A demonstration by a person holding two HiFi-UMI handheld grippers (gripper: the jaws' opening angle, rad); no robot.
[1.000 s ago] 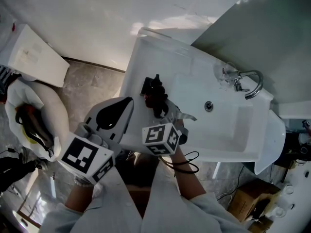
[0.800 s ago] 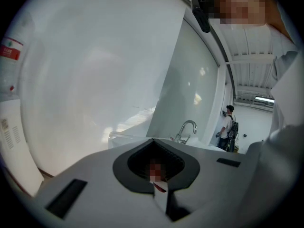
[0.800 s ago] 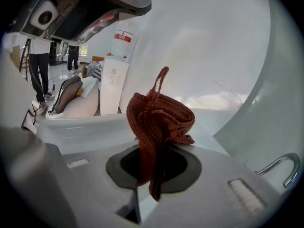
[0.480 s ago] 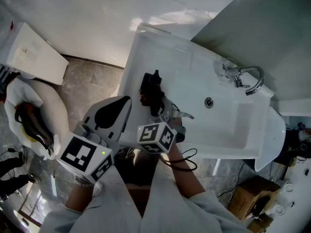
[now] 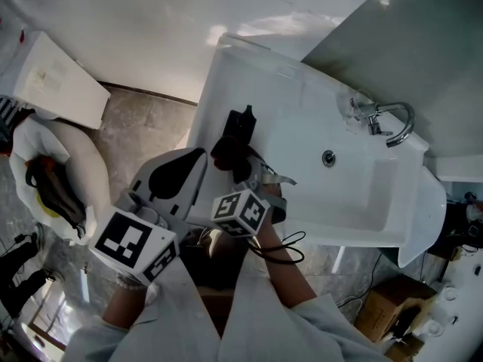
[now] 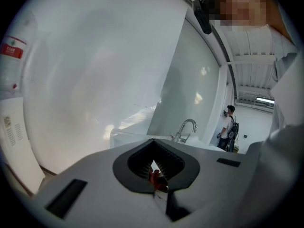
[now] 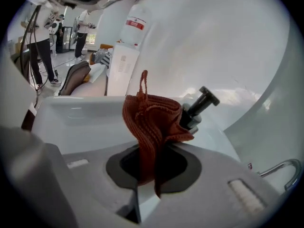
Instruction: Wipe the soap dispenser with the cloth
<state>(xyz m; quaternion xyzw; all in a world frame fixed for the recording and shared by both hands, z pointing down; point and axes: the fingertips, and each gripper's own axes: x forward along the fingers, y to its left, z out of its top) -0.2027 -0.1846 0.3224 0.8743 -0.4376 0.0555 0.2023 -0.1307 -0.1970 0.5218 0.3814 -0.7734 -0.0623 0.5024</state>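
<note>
Rust-red cloth (image 7: 151,120): bunched and ribbed, pinched at its lower end by the right gripper; its upper folds lie against the soap dispenser.
Soap dispenser (image 7: 200,104): black pump head tilted up to the right; stands on the left ledge of the washbasin, body mostly hidden behind the cloth.
Right gripper (image 7: 145,186): jaws clamped on the cloth, held over the ledge's near edge.
Left gripper (image 6: 154,177): jaws pressed together with nothing between them; held just beside the washbasin's left edge, off the rim.
Washbasin (image 5: 362,202): white; chrome tap (image 5: 389,123) at its far end, well apart from the dispenser.
</note>
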